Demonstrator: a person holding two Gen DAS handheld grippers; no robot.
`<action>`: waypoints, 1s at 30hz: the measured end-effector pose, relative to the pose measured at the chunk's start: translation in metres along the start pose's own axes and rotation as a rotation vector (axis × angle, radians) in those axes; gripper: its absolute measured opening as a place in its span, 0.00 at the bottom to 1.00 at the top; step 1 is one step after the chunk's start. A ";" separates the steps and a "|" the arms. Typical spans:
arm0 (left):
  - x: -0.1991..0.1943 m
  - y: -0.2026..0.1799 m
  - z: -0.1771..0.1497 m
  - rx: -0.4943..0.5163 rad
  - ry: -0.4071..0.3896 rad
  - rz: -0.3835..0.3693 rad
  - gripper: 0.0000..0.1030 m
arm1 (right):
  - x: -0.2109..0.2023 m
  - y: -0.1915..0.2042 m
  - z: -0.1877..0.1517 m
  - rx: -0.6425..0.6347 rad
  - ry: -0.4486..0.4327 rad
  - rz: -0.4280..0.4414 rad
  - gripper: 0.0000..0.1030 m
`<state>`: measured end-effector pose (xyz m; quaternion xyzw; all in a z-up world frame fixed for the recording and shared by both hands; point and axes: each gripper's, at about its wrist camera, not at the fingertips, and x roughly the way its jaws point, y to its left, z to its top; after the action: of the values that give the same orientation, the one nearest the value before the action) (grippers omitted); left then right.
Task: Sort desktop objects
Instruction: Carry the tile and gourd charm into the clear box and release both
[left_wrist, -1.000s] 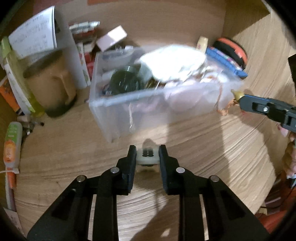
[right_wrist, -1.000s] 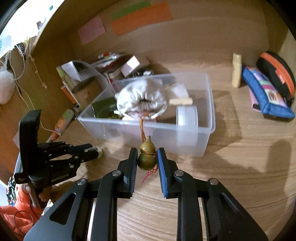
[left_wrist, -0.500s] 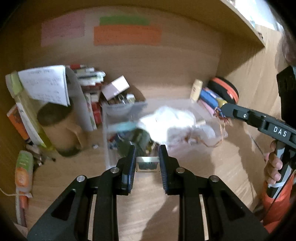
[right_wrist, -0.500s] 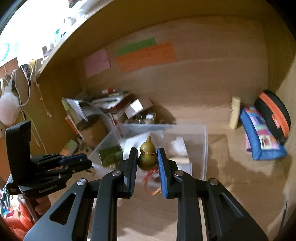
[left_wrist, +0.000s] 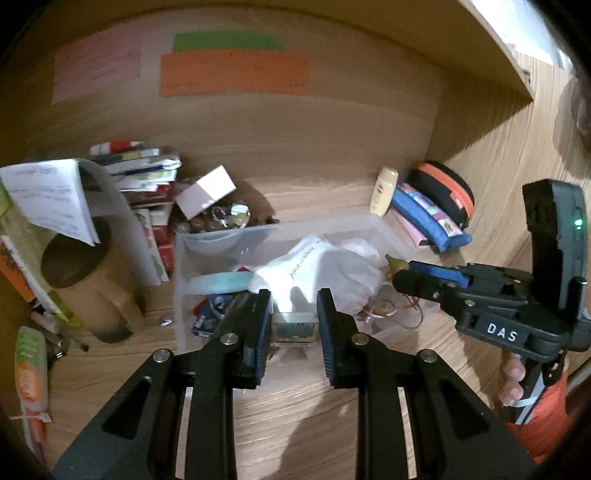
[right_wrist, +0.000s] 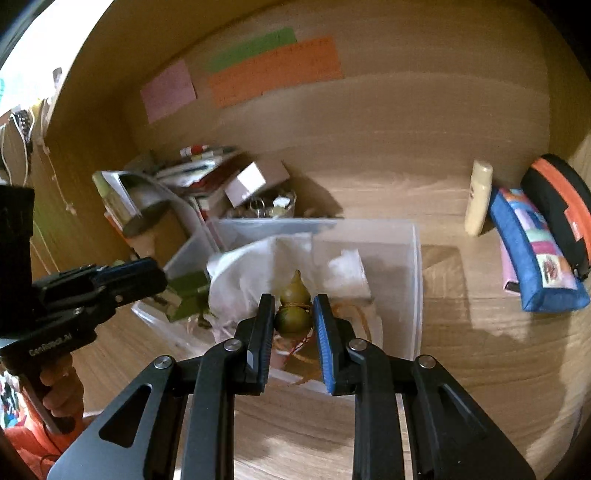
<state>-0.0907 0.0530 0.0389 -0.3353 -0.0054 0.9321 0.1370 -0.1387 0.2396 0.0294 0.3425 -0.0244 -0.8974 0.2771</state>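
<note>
Nearest in the left wrist view, the left gripper (left_wrist: 294, 325) has its jaws clenched on a small pale block (left_wrist: 294, 328), rectangular and too blurred to name, held in the air above the near wall of the clear plastic bin (left_wrist: 391, 230). In the right wrist view the right gripper (right_wrist: 294, 325) grasps a small green gourd charm (right_wrist: 294, 314) by its lower bulb, the neck pointing away from the camera; an orange cord (right_wrist: 360, 314) trails from it down into the bin. Both pieces appear to hang over the bin's near side, so two items look to be in hand and not yet set down.

The bin already holds a good deal: a white crumpled cloth or bag (left_wrist: 325, 266), a pale blue strip (left_wrist: 225, 282), a dark green item (right_wrist: 188, 291) and other small things that cannot be made out. That part of the sorting seems done.

Farther off, much remains on the worktop (left_wrist: 321, 410). To the left a tan mug (left_wrist: 85, 280) stands just beside the bin, with an orange-and-green tube (left_wrist: 31, 369) lying near the edge. Behind the bin are a heap of booklets (left_wrist: 147, 173), a small white box (left_wrist: 205, 192) and a dish of shiny trinkets (left_wrist: 221, 218). To the right a cream bottle (right_wrist: 478, 197), a blue pencil case (right_wrist: 532, 251) and a black-and-orange pouch (right_wrist: 561, 206) rest against the side wall. As I judge it, the task is partly done, with the scattered pieces beyond the bin still to be sorted.
</note>
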 end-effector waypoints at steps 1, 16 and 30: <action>0.003 -0.002 -0.001 0.008 0.005 0.005 0.23 | 0.001 0.000 -0.001 -0.006 0.006 0.001 0.19; 0.029 -0.005 -0.017 0.033 0.082 0.040 0.24 | 0.015 -0.006 -0.008 0.001 0.062 -0.043 0.20; 0.000 -0.005 -0.012 0.018 0.002 0.062 0.66 | -0.007 0.009 -0.005 -0.028 -0.001 -0.086 0.51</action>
<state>-0.0822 0.0566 0.0299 -0.3350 0.0136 0.9356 0.1108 -0.1266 0.2364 0.0315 0.3389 0.0027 -0.9088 0.2432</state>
